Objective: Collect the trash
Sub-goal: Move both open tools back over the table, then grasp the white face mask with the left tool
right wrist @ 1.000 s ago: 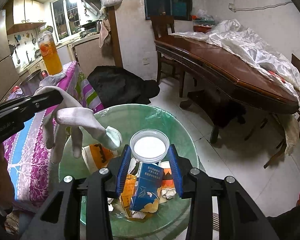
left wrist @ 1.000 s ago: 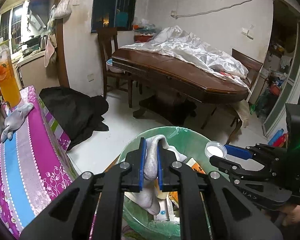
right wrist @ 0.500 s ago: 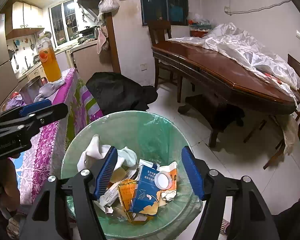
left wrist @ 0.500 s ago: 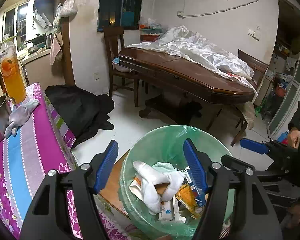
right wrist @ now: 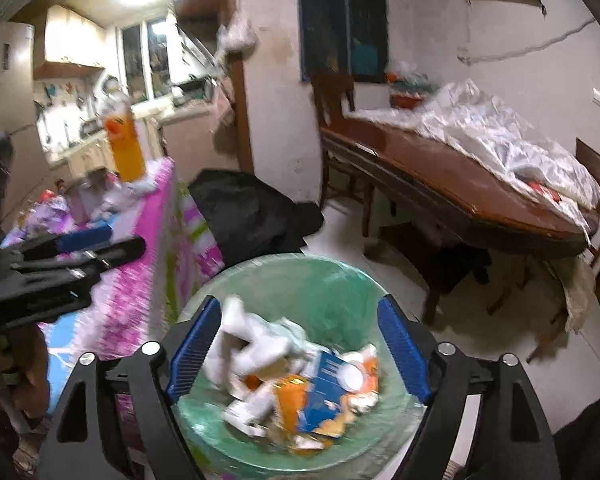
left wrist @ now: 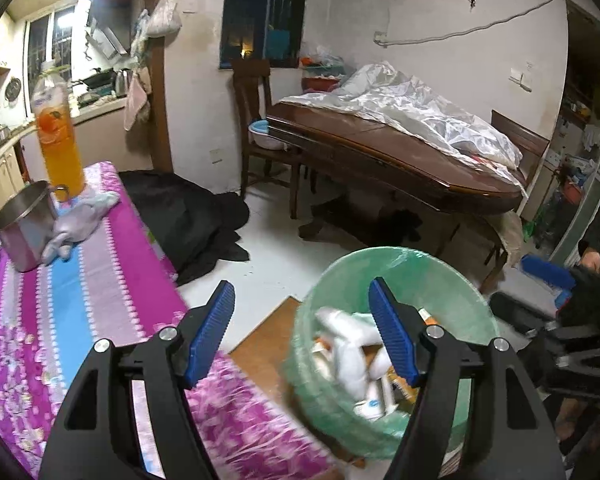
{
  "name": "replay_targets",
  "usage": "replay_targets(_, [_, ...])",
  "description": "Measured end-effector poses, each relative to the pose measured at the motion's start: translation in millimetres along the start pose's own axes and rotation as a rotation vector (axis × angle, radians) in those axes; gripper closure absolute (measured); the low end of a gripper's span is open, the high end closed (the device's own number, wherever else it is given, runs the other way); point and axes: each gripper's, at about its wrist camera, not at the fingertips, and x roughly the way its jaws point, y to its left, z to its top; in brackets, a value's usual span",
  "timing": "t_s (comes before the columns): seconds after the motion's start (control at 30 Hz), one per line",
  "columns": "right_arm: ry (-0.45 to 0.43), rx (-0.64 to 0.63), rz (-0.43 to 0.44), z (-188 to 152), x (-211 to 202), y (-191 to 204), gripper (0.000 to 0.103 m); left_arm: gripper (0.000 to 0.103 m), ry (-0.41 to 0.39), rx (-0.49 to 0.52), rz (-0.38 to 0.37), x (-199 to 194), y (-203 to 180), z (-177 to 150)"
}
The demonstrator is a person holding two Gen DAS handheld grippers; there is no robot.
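Both sets of jaws were seen standing wide with nothing pinched in them: the left gripper (left wrist: 302,334) and the right gripper (right wrist: 298,352) had each just been opened further, and only air sat between the ribbed blue pads (right wrist: 402,350). Below and just ahead of the right jaws, the green-lined bin (right wrist: 332,280) was framed almost dead centre; for the left jaws it was off toward the right-hand finger. Inside, a limp white glove (right wrist: 256,348) was draped over a blue carton (right wrist: 324,392), a small white lid (right wrist: 350,376) and orange wrappers, all blurred. That stuff would probably be handled as light and crushable, the glove floppy enough to be taken anywhere, the carton best squeezed across its flat faces. Beyond the left jaws, up on the striped pink tablecloth (left wrist: 80,320), another pale crumpled glove (left wrist: 80,220) was lying against a steel mug (left wrist: 24,224), near a tall bottle of orange drink (left wrist: 58,148). It was judged soft and weightless, best pinched at a bunched fold well clear of the mug.
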Motion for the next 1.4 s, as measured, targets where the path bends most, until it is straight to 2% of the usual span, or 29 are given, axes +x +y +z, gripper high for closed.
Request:
replay_targets(0.1, [-0.060, -0.012, 0.023, 4, -16, 22, 0.008, 0.032, -0.012, 0.013, 0.049, -19, 25, -9])
replay_targets(0.2, [-0.098, -0.042, 0.076, 7, -25, 53, 0.007, 0.031, -0.015, -0.016, 0.107, -35, 63, -15])
replay_targets(0.47, [-0.070, -0.146, 0.255, 11, -9, 152, 0.007, 0.030, 0.021, -0.181, 0.364, -92, 232, -48])
replay_targets(0.53, [-0.056, -0.165, 0.292, 11, -3, 176, 0.007, 0.026, 0.037, -0.207, 0.429, -103, 271, -55])
replay_targets(0.7, [-0.018, -0.193, 0.369, 8, 14, 228, 0.007, 0.026, 0.096, -0.280, 0.573, -112, 373, -76])
replay_targets(0.83, [0.006, -0.220, 0.419, 6, 29, 264, 0.007, 0.026, 0.118, -0.278, 0.557, -107, 411, -84])
replay_targets(0.97, [0.029, -0.239, 0.455, 7, 47, 297, 0.007, 0.025, 0.151, -0.240, 0.501, -87, 423, -80])
replay_targets(1.07, [0.042, -0.250, 0.476, 9, 58, 317, 0.007, 0.026, 0.195, -0.223, 0.506, -65, 432, -82])
replay_targets(1.17, [0.046, -0.262, 0.492, 13, 68, 332, 0.007, 0.038, 0.223, -0.205, 0.505, -52, 436, -82])
replay_targets(1.23, [0.047, -0.264, 0.499, 14, 72, 339, 0.007, 0.057, 0.240, -0.209, 0.492, -47, 438, -83])
replay_targets(1.27, [0.049, -0.265, 0.504, 15, 74, 343, 0.007, 0.062, 0.240, -0.207, 0.494, -46, 438, -83])
replay_targets(1.3, [0.053, -0.267, 0.509, 16, 76, 347, 0.007, 0.076, 0.243, -0.209, 0.487, -46, 438, -84])
replay_targets(1.4, [0.060, -0.279, 0.525, 16, 81, 358, 0.007, 0.078, 0.226, -0.219, 0.491, -50, 438, -87])
